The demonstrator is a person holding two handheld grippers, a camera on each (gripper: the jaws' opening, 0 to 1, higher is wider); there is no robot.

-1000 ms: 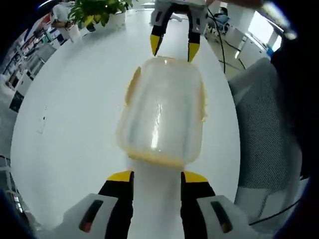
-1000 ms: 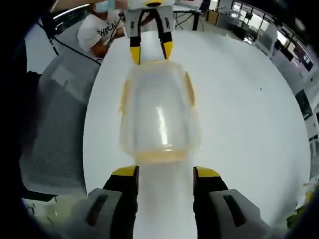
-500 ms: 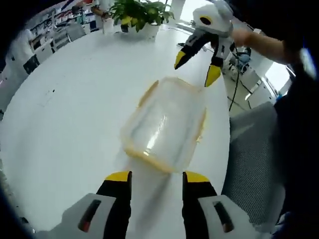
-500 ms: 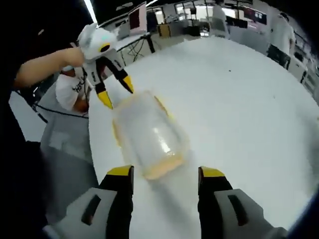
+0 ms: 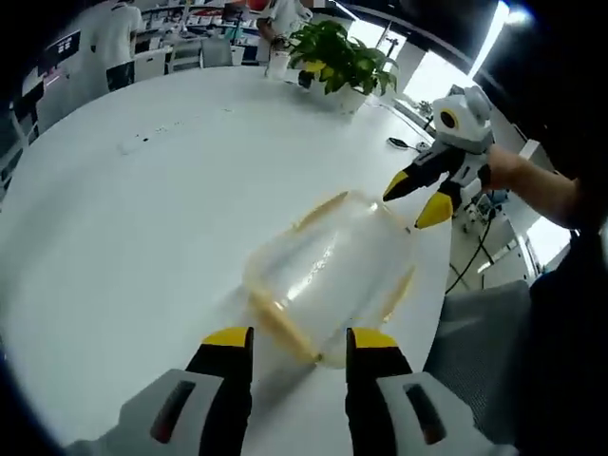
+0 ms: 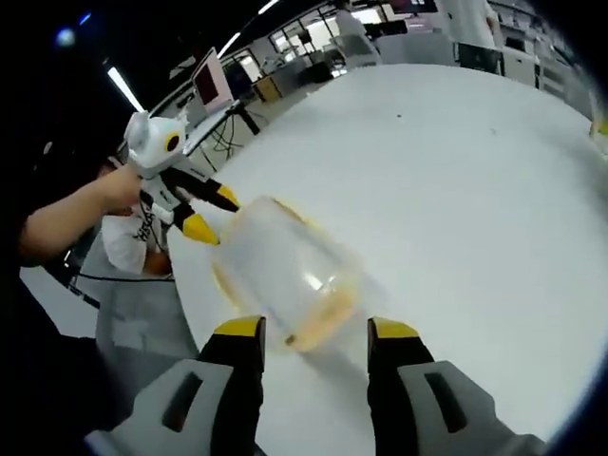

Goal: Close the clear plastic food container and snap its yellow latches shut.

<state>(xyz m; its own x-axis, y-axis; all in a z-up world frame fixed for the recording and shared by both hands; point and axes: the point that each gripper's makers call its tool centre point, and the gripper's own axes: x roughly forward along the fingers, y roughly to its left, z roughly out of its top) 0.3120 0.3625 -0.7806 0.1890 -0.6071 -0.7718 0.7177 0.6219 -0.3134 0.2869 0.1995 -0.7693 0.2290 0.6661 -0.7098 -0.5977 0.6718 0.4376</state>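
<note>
White round table [image 5: 123,247] in an open office, potted plant [image 5: 344,63] at its far side, grey mesh chair [image 5: 475,332] just off the near rim. Clear plastic food container [image 5: 328,275] sits on the table near that rim, lid on top, yellow latches [image 5: 277,318] visible along its edges.

Progress: lid looks seated; whether any latch is snapped cannot be told from the blur. Judged: closing done, latching likely still to do.

Left gripper [image 5: 297,344]: jaws parted, empty, just short of the container's near end. Right gripper [image 6: 312,334]: jaws spread, empty, at the opposite end; in the left gripper view it hangs above the far corner.

Room: broad bare tabletop beyond the container; table edge and chair close on the person's side, so pressing should go downward, not outward.
</note>
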